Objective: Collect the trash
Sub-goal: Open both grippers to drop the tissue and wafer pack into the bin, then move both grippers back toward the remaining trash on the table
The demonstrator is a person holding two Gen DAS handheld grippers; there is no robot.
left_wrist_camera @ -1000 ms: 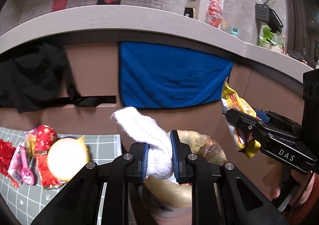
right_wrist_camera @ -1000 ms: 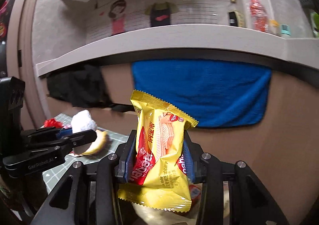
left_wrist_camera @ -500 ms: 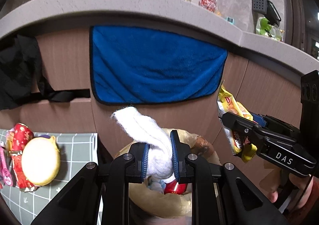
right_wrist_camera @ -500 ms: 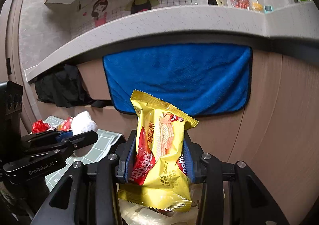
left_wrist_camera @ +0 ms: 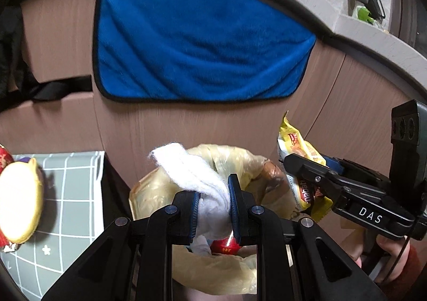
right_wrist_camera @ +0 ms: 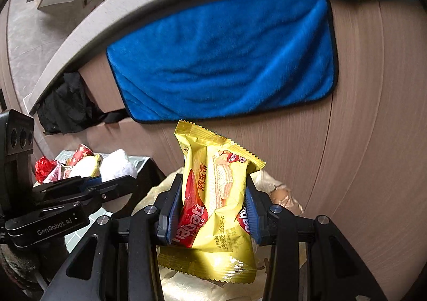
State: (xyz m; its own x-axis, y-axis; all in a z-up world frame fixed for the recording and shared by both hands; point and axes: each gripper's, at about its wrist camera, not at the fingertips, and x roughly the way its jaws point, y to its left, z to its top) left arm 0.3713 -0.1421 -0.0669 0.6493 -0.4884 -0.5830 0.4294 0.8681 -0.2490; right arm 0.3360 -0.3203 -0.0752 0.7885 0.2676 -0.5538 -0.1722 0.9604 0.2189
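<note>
My left gripper [left_wrist_camera: 212,211] is shut on a crumpled white tissue [left_wrist_camera: 189,170], held right over the mouth of a bin lined with a yellowish bag [left_wrist_camera: 221,269]. A red wrapper [left_wrist_camera: 225,246] lies inside the bin. My right gripper [right_wrist_camera: 210,210] is shut on a yellow wafer packet [right_wrist_camera: 216,194], above the same bag [right_wrist_camera: 280,189]. In the left wrist view that right gripper [left_wrist_camera: 307,170] with the packet [left_wrist_camera: 299,151] hangs at the right of the bin. The right wrist view shows the left gripper [right_wrist_camera: 114,181] and its tissue [right_wrist_camera: 116,165] at the left.
A grey gridded mat [left_wrist_camera: 69,194] lies left of the bin with a round yellow-white item [left_wrist_camera: 18,210] and red wrappers [right_wrist_camera: 45,167]. A blue towel [left_wrist_camera: 197,39] hangs on the brown panel behind. Black cloth [right_wrist_camera: 66,106] hangs at the left.
Both grippers have sunk and moved forward to the bin, which now fills the lower view. The mat has slid off to the left. Both grips are unchanged.
</note>
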